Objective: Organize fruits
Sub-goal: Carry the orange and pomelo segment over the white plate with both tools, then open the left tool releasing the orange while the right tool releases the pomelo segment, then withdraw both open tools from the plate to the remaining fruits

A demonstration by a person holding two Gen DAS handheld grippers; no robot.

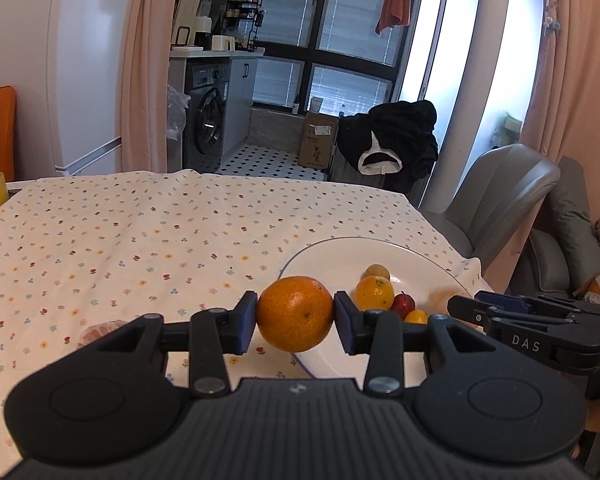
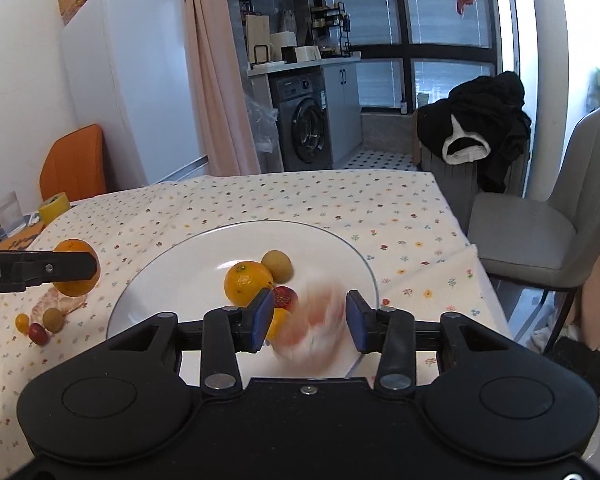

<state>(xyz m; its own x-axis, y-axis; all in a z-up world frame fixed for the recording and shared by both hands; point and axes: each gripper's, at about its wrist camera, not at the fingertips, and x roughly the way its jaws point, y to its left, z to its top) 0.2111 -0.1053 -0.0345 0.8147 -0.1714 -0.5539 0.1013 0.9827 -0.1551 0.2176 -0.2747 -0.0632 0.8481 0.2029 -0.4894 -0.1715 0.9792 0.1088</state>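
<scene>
While the left tongs (image 1: 295,316) pinch an orange (image 1: 295,313), the right tongs (image 2: 306,322) stand spread around a blurred fruit (image 2: 314,320).

Count by kind, both wrist views. Oranges: two; one orange (image 1: 295,313) between the left gripper's pads, one second orange (image 2: 247,284) on the white plate (image 2: 172,264), of which there is one. Small tan-green round fruits: two; one (image 2: 277,266) on the plate, one (image 2: 53,319) on the tablecloth. Small red fruits: two (image 2: 285,297) (image 2: 37,333). Small yellow fruits: two (image 2: 279,322) (image 2: 21,322). Peeled segments: one (image 2: 58,303) on the cloth; one blurred pale-pink piece (image 2: 315,326), kind uncertain.
</scene>
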